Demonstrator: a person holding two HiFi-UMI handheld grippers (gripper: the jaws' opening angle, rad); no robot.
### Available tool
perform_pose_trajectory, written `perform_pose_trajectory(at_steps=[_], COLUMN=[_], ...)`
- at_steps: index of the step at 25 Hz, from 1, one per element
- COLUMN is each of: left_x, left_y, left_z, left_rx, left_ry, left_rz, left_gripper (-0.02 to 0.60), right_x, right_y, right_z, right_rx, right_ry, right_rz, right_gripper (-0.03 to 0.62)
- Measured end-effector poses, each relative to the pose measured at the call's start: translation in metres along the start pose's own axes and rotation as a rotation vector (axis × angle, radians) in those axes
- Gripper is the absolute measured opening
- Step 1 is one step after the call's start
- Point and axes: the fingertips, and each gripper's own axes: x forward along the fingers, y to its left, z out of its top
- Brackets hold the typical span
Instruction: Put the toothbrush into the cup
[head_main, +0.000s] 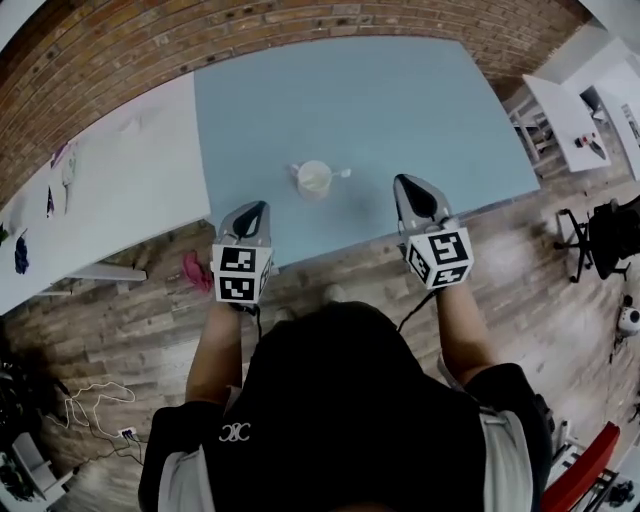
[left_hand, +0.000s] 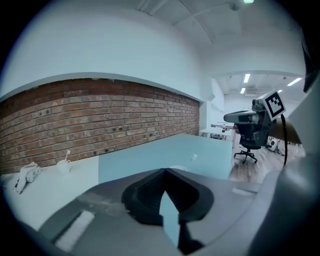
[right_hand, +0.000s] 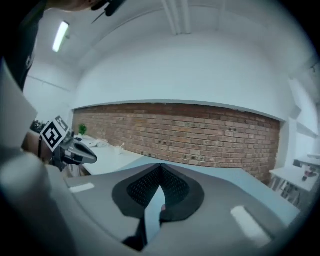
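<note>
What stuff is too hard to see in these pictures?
Head view: the cup is too small to show what is inside; the thin white bit at its rim is probably the toothbrush.
Left gripper view: the left gripper's own shut jaws hide nearly all of the cup.
Right gripper view: the right gripper's body covers the near table; no cup shows.

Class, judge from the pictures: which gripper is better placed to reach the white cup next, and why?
Left, narrowly. The left gripper sits nearer the cup than the right gripper; both are shut and empty, at the near edge of the blue table.
</note>
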Motion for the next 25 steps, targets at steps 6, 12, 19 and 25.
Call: perform_pose_trajectory(at_steps=[6, 12, 19, 25], left_x=[-0.015, -0.025, -0.040, -0.059], left_y=[0.006, 0.008, 0.006, -0.001], left_z=[0.005, -0.026, -0.055, -0.058], left_rx=[0.036, 0.068, 0.004, 0.038], left_ry=[-0.062, -0.040, -0.041, -0.055], left_rz=[-0.041, -0.134, -0.212, -0.215], left_gripper=[0.006, 0.007, 0.008, 0.007], right_x=[-0.031, -0.048, -0.058, -0.068], right_y=[0.039, 0.070, 0.109, 0.132], right_z=[-0.003, -0.018, -0.012, 0.000], right_rx=[0.042, 0.162, 0.131, 0.055], right_ry=[-0.033, 0.004, 0.045, 0.041], right_rz=[-0.094, -0.166, -0.170, -0.133], right_gripper=[0.009, 0.009, 0.009, 0.009])
